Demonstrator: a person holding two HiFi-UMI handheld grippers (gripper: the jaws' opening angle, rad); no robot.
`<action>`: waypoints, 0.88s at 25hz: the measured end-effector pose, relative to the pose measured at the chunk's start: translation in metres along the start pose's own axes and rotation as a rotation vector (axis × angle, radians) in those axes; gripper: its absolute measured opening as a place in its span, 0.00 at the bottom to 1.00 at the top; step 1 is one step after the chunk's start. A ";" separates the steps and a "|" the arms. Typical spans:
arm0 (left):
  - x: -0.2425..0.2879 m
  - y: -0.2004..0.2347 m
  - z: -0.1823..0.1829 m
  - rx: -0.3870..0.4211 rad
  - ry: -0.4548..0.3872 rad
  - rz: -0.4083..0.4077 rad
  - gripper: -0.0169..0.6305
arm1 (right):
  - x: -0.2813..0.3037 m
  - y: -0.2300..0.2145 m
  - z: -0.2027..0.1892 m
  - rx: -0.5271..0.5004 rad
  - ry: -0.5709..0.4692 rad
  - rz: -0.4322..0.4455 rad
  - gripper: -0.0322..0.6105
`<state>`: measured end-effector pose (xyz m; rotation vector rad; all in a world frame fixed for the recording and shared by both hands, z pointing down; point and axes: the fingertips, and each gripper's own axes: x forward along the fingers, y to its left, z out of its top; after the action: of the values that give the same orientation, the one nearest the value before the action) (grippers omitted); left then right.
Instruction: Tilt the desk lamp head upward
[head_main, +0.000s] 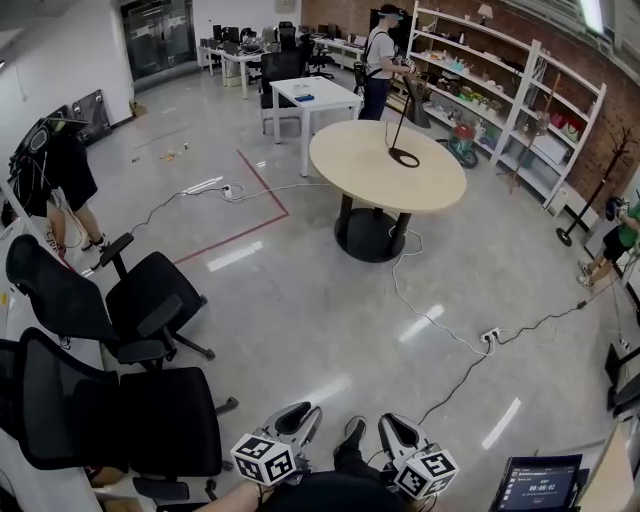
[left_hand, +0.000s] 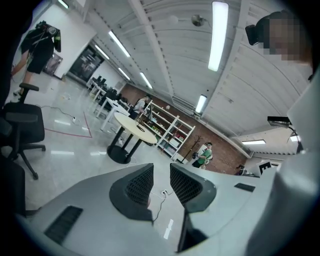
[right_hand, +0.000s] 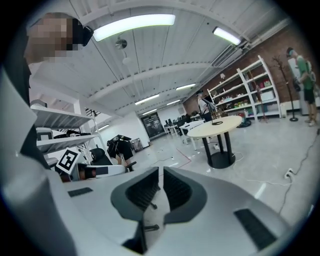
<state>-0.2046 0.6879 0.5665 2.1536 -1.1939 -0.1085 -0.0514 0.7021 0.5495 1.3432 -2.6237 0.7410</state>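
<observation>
Bright, even light falls from long white ceiling tube lights (left_hand: 216, 35), leaving glare streaks on the glossy grey floor (head_main: 300, 290). Both gripper views bend strongly, with dark corners.

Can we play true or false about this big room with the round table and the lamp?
1. The lamp stands on the round table. True.
2. The right gripper holds the lamp. False: it is far from the lamp, and its jaws are shut on nothing.
3. A black chair is at the left. True.
4. The round table's top is black. False: it is pale tan.
5. The left gripper has nothing between its jaws. True.
</observation>
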 end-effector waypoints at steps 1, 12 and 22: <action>0.008 0.003 0.003 0.000 0.001 0.016 0.19 | 0.009 -0.006 0.004 0.003 0.005 0.020 0.08; 0.164 -0.022 0.052 0.085 0.042 -0.002 0.19 | 0.060 -0.131 0.092 0.014 -0.041 0.063 0.08; 0.243 -0.012 0.084 0.063 0.050 0.028 0.19 | 0.104 -0.203 0.122 0.068 -0.027 0.060 0.08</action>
<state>-0.0864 0.4599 0.5514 2.1801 -1.2129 -0.0047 0.0612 0.4688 0.5501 1.3061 -2.6937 0.8328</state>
